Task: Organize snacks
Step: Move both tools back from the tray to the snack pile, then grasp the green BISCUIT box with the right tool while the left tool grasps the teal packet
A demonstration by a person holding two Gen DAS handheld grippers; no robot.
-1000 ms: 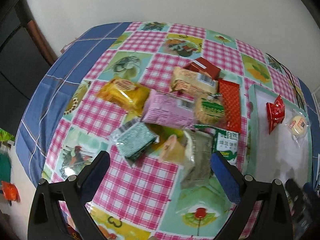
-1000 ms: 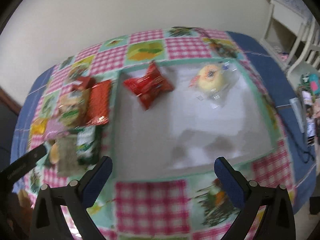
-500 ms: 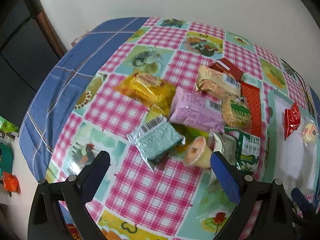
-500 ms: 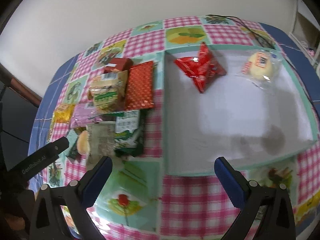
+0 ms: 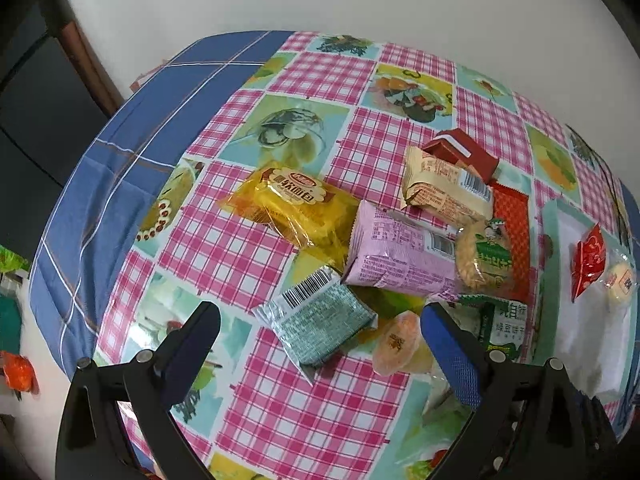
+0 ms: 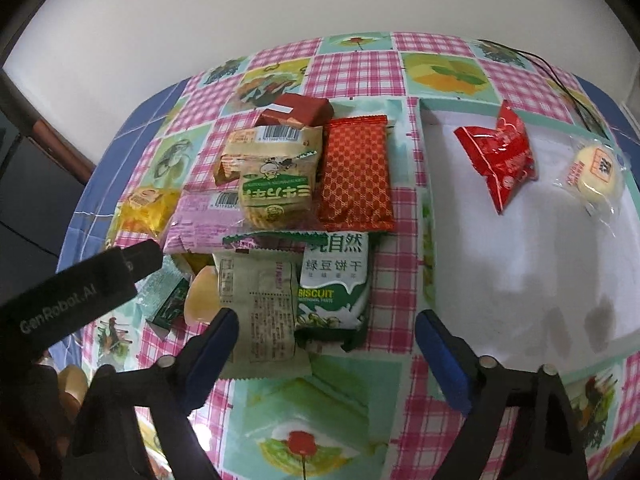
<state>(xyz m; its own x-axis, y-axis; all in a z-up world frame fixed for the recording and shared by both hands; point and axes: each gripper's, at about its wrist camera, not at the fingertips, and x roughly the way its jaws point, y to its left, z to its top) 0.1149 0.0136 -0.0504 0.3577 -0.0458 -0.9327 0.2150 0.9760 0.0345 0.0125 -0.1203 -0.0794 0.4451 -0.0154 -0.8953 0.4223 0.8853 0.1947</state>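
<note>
snacks (image 6: pixel 280 216) heaped on tablecloth left of tray (image 6: pixel 520 264); two already in tray. right gripper (image 6: pixel 326 338) swung from tray over to heap, jaws just narrowing, empty, above green biscuit pack (image 6: pixel 334 280): next pick. left gripper (image 5: pixel 320 330) wide, empty.

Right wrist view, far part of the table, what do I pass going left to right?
Yellow bread packet → round cracker pack with the green label → red patterned packet → red pouch → round cake in clear wrap, the last two in the white tray.
</note>
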